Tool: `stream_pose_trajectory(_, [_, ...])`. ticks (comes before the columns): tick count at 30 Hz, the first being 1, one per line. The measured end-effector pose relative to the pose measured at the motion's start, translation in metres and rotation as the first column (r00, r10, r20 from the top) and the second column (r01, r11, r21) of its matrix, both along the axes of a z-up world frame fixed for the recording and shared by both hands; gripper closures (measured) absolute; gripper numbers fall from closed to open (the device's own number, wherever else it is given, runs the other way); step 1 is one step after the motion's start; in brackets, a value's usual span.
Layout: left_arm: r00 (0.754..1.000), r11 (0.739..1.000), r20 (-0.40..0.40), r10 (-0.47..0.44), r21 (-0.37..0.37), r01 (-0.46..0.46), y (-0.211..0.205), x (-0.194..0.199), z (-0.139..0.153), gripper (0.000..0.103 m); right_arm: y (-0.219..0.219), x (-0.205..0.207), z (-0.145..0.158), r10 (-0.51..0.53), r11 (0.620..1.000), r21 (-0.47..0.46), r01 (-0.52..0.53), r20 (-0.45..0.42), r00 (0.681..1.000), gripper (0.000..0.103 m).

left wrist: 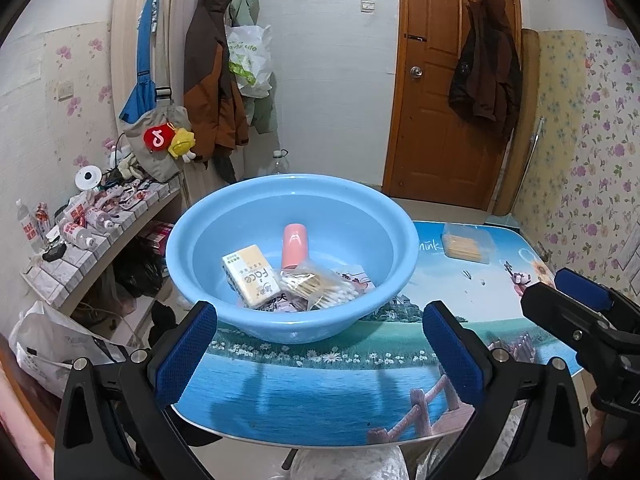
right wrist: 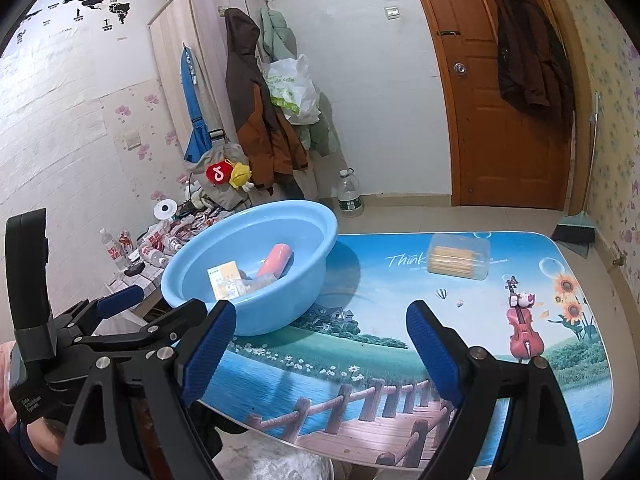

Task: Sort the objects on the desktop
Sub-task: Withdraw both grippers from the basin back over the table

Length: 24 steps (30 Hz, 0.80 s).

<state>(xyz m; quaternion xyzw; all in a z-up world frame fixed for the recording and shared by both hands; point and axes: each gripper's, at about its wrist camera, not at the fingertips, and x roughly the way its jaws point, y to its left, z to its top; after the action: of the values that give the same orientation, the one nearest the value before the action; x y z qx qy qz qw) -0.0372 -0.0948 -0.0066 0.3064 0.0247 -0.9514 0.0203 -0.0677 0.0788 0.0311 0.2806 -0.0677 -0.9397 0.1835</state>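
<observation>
Basin (left wrist: pixel 200 248), light blue, one — on table (left wrist: pixel 320 392) at far-left corner. Inside: one tissue pack (left wrist: pixel 252 276), one pink tube (left wrist: pixel 294 246), one bag of cotton swabs (left wrist: pixel 320 286). One clear toothpick box (right wrist: pixel 458 256) on table, well apart from basin. Left gripper (left wrist: pixel 320 356) and right gripper (right wrist: pixel 320 352) — both tilted down over near edge, jaws wide apart, holding nothing.

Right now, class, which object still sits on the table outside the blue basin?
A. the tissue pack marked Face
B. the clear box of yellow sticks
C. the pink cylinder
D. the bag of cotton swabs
B: the clear box of yellow sticks stands alone on the table, apart from the blue basin, while the pink cylinder, tissue pack and cotton swabs lie inside the basin.
</observation>
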Motion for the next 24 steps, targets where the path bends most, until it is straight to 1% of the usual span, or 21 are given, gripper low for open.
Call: stream_pose_trajectory(24, [1.000, 1.000, 0.012, -0.002, 0.009, 0.002, -0.0048, -0.0051, -0.0034, 0.000, -0.0028, -0.0074, -0.0069, -0.007, 1.000, -0.002, 0.007, 0.032, 0.999, 0.014])
